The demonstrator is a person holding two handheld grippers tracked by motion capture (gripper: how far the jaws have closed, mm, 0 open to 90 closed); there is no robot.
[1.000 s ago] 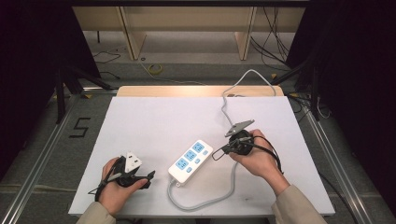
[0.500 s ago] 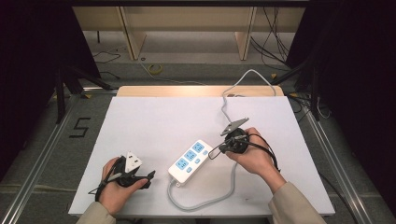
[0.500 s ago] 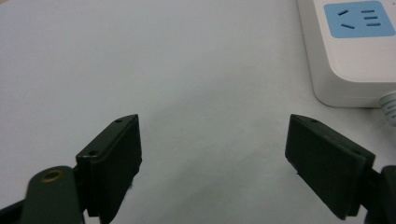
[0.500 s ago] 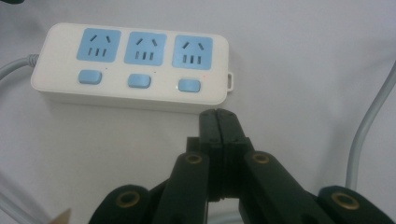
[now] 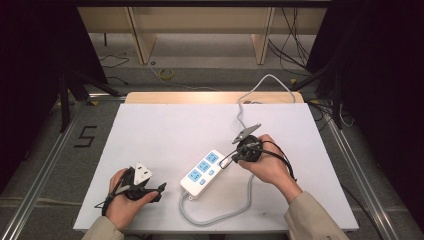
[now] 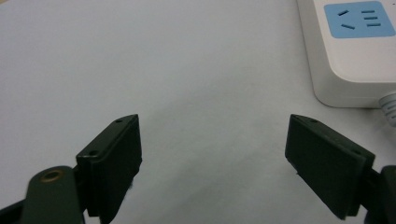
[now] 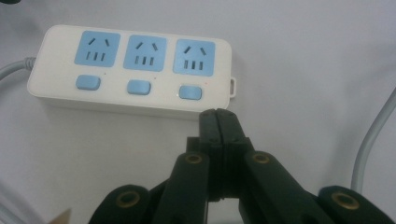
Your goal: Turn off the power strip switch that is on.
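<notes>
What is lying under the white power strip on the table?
The power strip rests flat on the white table. Nothing else shows there; its underside is hidden.

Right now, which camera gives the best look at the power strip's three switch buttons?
The right gripper view: the whole power strip faces the camera, all three blue buttons and sockets sharp. The high view shows the strip whole but small, buttons barely readable. The left gripper view catches one end of it, with one socket.

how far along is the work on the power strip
Early. Done: right gripper is shut, empty, its tip right by the end switch of the power strip. In hand: lining up on that switch. Left: the two other switches; left gripper waits open beside the strip.
</notes>
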